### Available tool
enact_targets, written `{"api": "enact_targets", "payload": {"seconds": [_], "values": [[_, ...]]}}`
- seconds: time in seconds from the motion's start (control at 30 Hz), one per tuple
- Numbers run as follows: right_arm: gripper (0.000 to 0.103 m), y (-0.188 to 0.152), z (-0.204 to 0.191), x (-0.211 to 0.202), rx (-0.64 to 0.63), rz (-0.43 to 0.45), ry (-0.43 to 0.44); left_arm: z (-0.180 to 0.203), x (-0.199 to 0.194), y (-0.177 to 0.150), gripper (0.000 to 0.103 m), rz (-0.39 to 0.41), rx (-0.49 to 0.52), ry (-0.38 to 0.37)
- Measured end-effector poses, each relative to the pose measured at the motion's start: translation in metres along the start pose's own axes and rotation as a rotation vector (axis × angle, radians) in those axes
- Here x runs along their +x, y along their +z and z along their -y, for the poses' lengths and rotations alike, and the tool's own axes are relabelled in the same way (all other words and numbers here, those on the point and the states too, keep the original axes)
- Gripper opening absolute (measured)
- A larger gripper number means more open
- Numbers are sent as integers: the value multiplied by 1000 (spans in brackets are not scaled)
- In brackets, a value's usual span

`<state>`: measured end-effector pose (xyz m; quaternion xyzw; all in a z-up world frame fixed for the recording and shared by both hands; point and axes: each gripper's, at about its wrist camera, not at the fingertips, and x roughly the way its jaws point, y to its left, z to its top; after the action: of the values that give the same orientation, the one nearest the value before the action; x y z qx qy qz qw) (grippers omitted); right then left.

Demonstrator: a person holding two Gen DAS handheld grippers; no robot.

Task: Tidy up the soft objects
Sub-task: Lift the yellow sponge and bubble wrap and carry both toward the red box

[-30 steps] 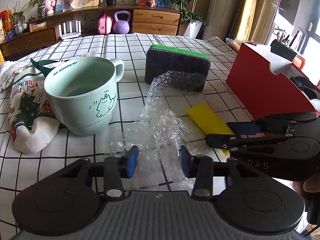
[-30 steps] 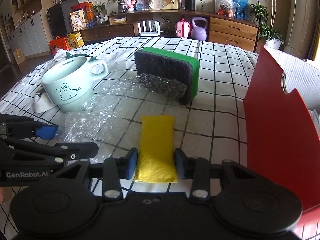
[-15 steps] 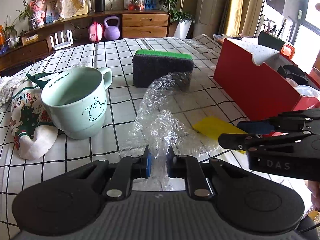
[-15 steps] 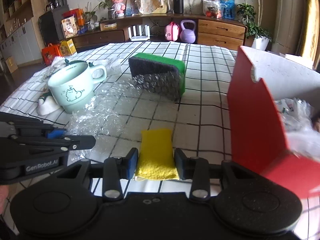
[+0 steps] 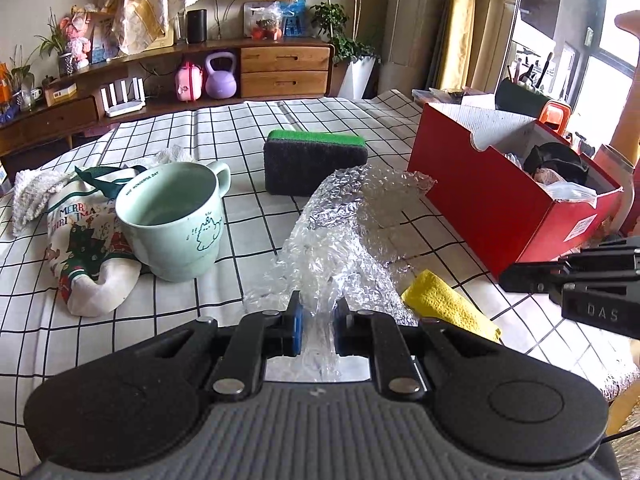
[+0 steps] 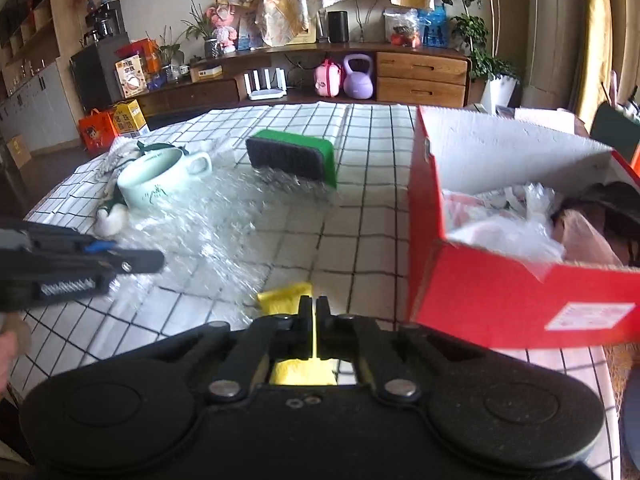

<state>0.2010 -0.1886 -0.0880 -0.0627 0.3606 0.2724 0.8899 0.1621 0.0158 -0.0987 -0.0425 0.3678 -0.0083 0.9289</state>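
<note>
A white cloth with a black grid covers the table (image 5: 256, 128), in a living room with a low wooden sideboard (image 5: 280, 68), drapes and potted plants behind. Toward the table's left edge a glossy mint mug (image 5: 176, 220) stands upright against a printed fabric stocking (image 5: 80, 256). Near the far middle lies a block sponge (image 5: 314, 164), dark and coarse with a green layer. At the right edge sits a red cardboard box (image 5: 496, 208) holding crumpled plastic and dark items. The left gripper (image 5: 317, 322) is clamped on crinkly clear bubble wrap (image 5: 344, 224), which rises in a bunched sheet off the cloth. The right gripper (image 6: 314, 330) has just been closing and pinches a thin yellow cloth (image 6: 286, 296) beside the box's near corner.
</note>
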Motion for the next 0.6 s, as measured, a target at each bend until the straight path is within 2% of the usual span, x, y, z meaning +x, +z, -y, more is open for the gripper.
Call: {"api": "enact_targets", "payload": {"seconds": [0.03, 0.1, 0.17, 0.23, 0.4, 0.6], "values": [[18, -1, 1, 0, 2, -7, 8, -1, -2, 0, 14, 2, -6, 1], [24, -3, 0, -1, -2, -3, 19, -3, -5, -1, 14, 3, -14, 6], [40, -3, -3, 4, -18, -23, 35, -5, -6, -1, 14, 1, -19, 8], [47, -5, -6, 10, -29, -32, 43, -6, -7, -2, 14, 1, -19, 12], [48, -8, -12, 34, -73, -93, 67, -8, -4, -3, 14, -7, -21, 15], [48, -9, -11, 53, -102, -126, 51, -13, 2, -5, 14, -21, -28, 16]]}}
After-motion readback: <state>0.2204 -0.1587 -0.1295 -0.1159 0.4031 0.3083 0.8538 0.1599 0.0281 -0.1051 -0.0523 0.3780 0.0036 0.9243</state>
